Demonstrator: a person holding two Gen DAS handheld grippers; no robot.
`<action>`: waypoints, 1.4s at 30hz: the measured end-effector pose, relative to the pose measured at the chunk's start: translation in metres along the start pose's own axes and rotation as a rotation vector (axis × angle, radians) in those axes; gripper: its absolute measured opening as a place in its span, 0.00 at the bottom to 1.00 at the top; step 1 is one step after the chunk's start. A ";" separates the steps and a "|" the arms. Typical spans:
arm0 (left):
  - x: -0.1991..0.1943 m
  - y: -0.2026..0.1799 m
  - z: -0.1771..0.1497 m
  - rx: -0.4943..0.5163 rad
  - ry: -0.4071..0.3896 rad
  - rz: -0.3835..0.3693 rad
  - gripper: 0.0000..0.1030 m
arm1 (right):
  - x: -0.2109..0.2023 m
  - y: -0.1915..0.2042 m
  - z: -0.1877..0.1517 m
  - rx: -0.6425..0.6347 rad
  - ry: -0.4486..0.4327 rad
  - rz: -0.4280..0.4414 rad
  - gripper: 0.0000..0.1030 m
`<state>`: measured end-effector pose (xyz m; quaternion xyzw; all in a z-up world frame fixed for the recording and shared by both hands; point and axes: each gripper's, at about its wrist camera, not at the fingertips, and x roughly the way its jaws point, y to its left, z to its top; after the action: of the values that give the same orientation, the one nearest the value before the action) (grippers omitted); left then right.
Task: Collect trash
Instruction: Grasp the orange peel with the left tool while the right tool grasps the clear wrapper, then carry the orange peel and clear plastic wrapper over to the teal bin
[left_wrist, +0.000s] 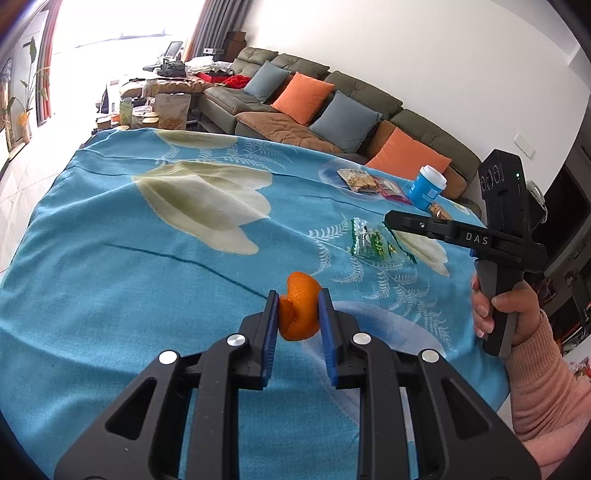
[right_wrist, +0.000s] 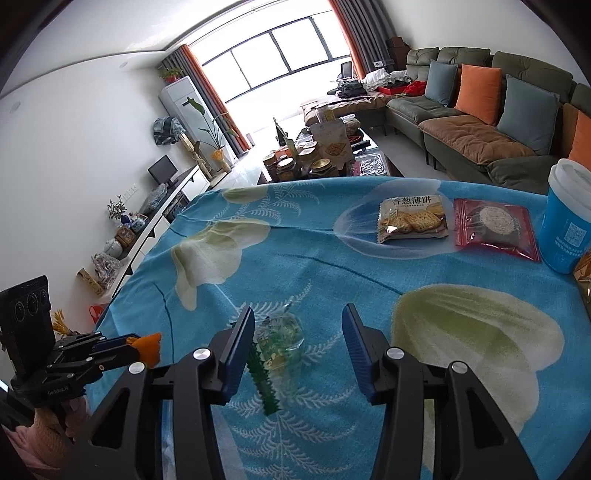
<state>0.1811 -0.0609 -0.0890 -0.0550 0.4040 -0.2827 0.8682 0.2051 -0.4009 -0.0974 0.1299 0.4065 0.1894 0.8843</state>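
The left gripper (left_wrist: 298, 317) pinches a curl of orange peel (left_wrist: 300, 310) above the blue cloth (left_wrist: 147, 277); a thin pinch could let it slip. The right gripper (right_wrist: 297, 350), angled downward, stands open around the green wrapper (right_wrist: 277, 343), which probably lies loose on the cloth.
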 end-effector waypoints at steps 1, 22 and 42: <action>-0.003 0.003 -0.002 -0.005 -0.003 0.006 0.21 | 0.002 0.001 -0.002 0.002 0.011 0.004 0.46; -0.057 0.025 -0.034 -0.041 -0.070 0.082 0.21 | -0.011 0.054 -0.029 -0.012 -0.025 0.122 0.17; -0.109 0.051 -0.057 -0.093 -0.139 0.160 0.21 | 0.010 0.136 -0.048 -0.061 -0.017 0.255 0.17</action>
<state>0.1067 0.0478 -0.0704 -0.0821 0.3588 -0.1891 0.9104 0.1428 -0.2708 -0.0821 0.1552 0.3735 0.3113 0.8600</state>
